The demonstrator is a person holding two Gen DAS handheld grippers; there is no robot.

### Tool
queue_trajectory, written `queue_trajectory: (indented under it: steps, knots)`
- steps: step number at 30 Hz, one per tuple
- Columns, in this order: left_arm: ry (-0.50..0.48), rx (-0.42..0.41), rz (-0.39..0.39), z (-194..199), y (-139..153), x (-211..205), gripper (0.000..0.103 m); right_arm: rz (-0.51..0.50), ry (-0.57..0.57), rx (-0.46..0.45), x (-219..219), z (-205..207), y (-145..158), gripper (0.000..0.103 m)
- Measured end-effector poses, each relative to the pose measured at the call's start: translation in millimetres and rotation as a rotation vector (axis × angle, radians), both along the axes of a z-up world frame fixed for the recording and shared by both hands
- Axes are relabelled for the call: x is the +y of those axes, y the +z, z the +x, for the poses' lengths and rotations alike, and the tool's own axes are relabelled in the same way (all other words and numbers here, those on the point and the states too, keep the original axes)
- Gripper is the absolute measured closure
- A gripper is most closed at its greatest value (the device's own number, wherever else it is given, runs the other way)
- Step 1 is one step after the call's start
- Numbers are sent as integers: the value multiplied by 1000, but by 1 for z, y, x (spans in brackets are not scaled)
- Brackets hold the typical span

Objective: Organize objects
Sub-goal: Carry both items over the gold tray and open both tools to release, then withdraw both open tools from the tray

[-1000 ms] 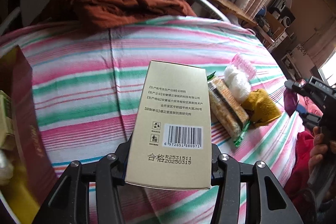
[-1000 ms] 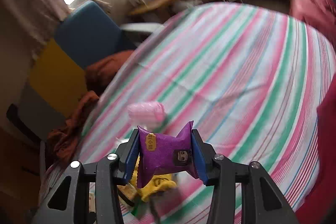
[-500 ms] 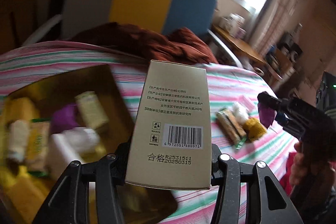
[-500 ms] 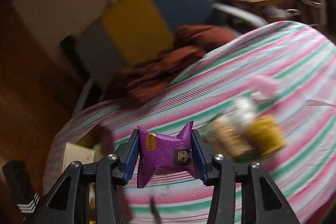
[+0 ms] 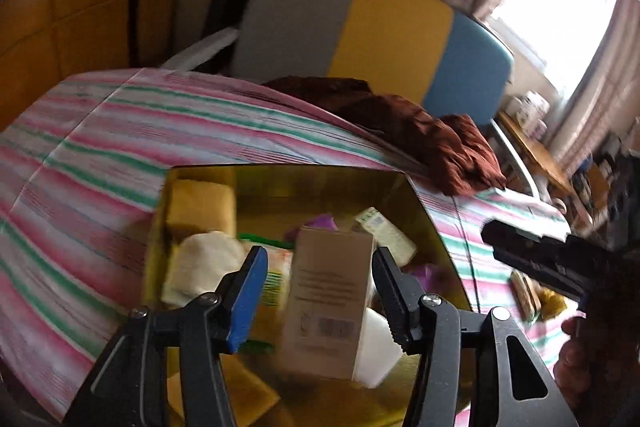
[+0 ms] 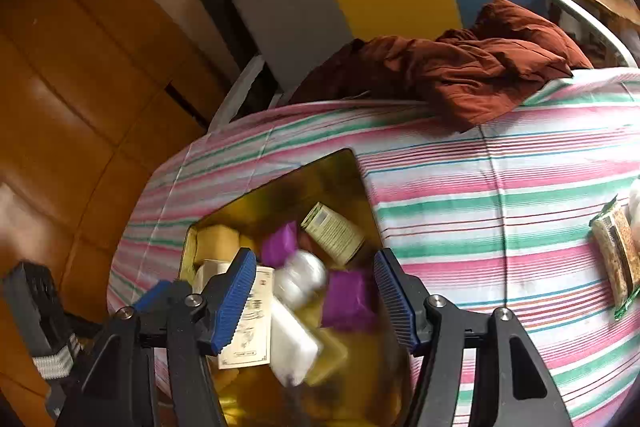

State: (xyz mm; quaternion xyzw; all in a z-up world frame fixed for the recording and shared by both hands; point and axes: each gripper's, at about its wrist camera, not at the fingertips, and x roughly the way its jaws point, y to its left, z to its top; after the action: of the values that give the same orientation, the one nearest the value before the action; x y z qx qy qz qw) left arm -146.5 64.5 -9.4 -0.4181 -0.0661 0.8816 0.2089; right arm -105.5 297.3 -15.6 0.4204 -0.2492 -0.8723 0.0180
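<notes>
A gold box (image 5: 320,183) sits on the striped cloth, also in the right wrist view (image 6: 320,171), with several snacks inside. My left gripper (image 5: 318,293) is open above it. The beige carton (image 5: 326,303) is loose between its fingers, blurred, dropping into the box. My right gripper (image 6: 316,301) is open over the same box. The purple snack packet (image 6: 348,301) is free of its pads, blurred, inside the box beside a second purple packet (image 6: 280,245) and a green-labelled carton (image 6: 334,233).
A brown garment (image 6: 460,67) lies at the table's far edge against a grey, yellow and blue chair (image 5: 360,31). More snacks (image 6: 618,251) lie on the cloth at the right. Wooden panels (image 6: 60,87) stand at the left. The right gripper's body (image 5: 560,263) shows in the left wrist view.
Both grippers swung left over the gold box and opened. The beige carton left the left gripper and the purple packet left the right gripper; both are falling into the box.
</notes>
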Motion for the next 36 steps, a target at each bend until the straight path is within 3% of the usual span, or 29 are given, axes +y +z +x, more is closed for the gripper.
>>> queue_trajectory:
  steps: [10, 18, 24, 36]
  knots:
    - [78, 32, -25, 26, -3, -33, 27, 196, 61, -22, -38, 35, -4, 33]
    - [100, 151, -87, 60, 13, -40, 19, 320, 82, 5, -63, 58, -4, 31]
    - [83, 222, -126, 83, 23, -39, 15, 357, 81, 11, -69, 69, -5, 31]
    - [39, 233, -138, 100, 22, -32, 14, 377, 38, 3, -54, 85, -7, 31]
